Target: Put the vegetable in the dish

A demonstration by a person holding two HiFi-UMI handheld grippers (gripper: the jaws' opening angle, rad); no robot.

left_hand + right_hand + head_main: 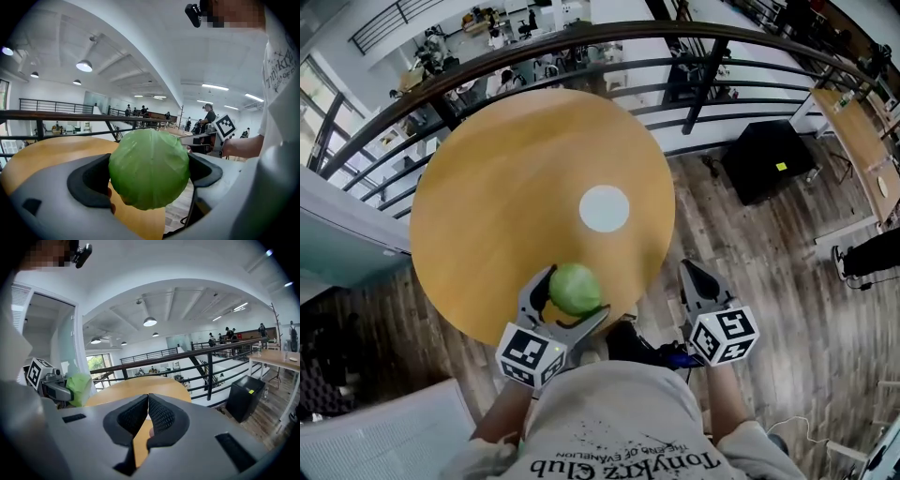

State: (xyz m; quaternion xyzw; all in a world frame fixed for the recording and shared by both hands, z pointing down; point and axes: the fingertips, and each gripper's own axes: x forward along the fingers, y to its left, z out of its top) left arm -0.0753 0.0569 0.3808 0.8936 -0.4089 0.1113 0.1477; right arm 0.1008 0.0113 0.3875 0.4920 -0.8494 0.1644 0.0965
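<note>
A round green cabbage [576, 288] sits between the jaws of my left gripper [572, 292], which is shut on it above the near edge of the round wooden table [506, 187]. In the left gripper view the cabbage [149, 168] fills the gap between the two dark pads. A small white dish [605, 208] lies flat near the table's middle, further out and slightly right of the cabbage. My right gripper [694, 279] hangs off the table's near right edge with its jaws pressed together and nothing in them [146, 414]. The right gripper view catches the cabbage [79, 388] at the left.
A dark metal railing [609, 52] curves behind the table, with a drop to a lower floor beyond. A black box [769, 159] stands on the wooden floor at the right. A desk [862, 141] runs along the far right.
</note>
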